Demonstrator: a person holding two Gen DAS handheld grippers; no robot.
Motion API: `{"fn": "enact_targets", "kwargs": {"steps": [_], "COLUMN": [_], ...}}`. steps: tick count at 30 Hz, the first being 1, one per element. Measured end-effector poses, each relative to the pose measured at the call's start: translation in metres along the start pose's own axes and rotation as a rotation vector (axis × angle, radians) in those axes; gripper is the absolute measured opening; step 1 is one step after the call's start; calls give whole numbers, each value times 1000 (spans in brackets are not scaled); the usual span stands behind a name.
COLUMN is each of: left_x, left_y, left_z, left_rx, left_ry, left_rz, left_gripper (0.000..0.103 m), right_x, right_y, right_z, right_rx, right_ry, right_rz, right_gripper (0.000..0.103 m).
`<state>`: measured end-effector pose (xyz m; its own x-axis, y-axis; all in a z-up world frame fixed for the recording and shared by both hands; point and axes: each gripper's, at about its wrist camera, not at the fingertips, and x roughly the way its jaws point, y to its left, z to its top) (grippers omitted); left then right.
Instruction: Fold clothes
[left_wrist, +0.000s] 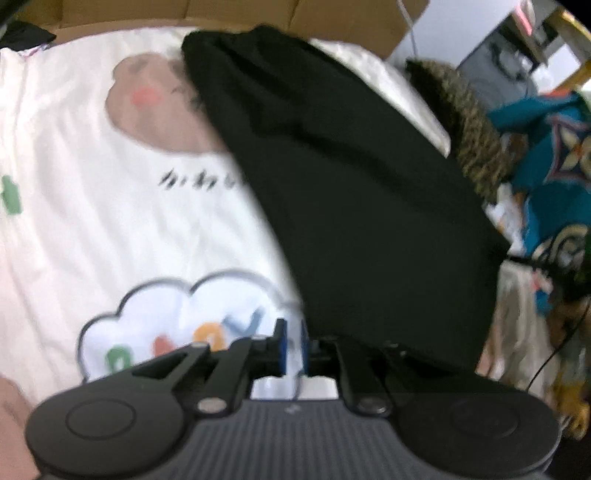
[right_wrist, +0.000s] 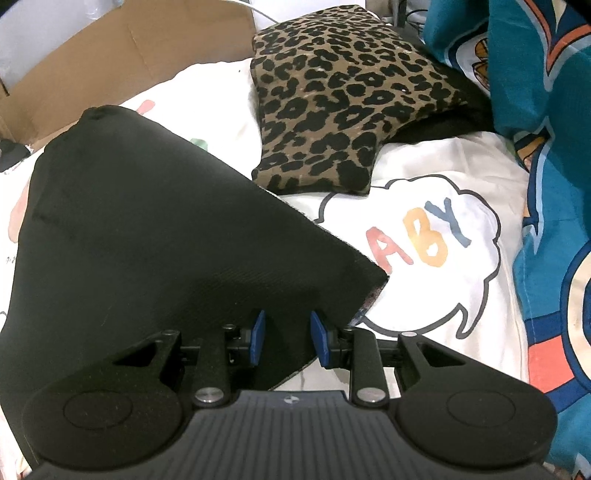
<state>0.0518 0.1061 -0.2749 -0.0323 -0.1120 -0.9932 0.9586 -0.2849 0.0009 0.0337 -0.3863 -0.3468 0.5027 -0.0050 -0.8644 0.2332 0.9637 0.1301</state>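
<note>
Surface: we worked on a bed, its white printed sheet (right_wrist: 424, 302) spread under everything, with a cardboard wall (right_wrist: 122, 62) behind it.
Task garment: the black garment (right_wrist: 159, 236) lay on the sheet at about 10 o'clock in the right wrist view, one corner pointing toward 3 o'clock; in the left wrist view it ran from 12 toward 5 o'clock.
Left hand-held gripper (left_wrist: 293, 347): we saw its blue pads standing narrowly apart with white sheet showing between them, just beside the black edge; we judged it held nothing, though blur left that unsure.
Right hand-held gripper (right_wrist: 287, 338): its pads stood moderately apart over the garment's near edge; we could not tell whether cloth sat between them, and they had not closed.
Done so far: the leopard-print piece (right_wrist: 332, 107) lay compact at 12 o'clock, looking already folded in our judgement.
Left to do: the black garment seemed only partly folded, its shape still irregular; the teal patterned fabric (right_wrist: 546, 147) at 3 o'clock lay heaped and untouched.
</note>
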Motion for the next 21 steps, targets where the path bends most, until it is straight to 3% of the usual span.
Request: {"fn": "enact_targets", "kwargs": {"steps": [4,9,12,15,17,21], "left_x": [16,49,49,41,39,41], "left_y": [-16,-23,-26,-18,-15,-8], "left_z": [6,-21,-27,-27,-28,-28], "left_rx": [41,108,109,-8,-67,-178], "left_ry": [5,156,144,146,157,176], "left_rz": [-41,-36,-35,-98,-125,-137], "left_gripper": [7,10,12,25,43,47], "right_x": [-2,1,1,0,0,-1], "right_y": [-1,-6,-12,-18,-22,-30], "right_z": [-1,-3,-3,-3,-2,-2], "right_rx": [-14,-28,-8,18,36,71], "right_ry": [-4,13,15,14,14,12], "right_rz": [6,-1,-5,-8,-9,-13], "right_gripper": [34,35,37,41,41,42]}}
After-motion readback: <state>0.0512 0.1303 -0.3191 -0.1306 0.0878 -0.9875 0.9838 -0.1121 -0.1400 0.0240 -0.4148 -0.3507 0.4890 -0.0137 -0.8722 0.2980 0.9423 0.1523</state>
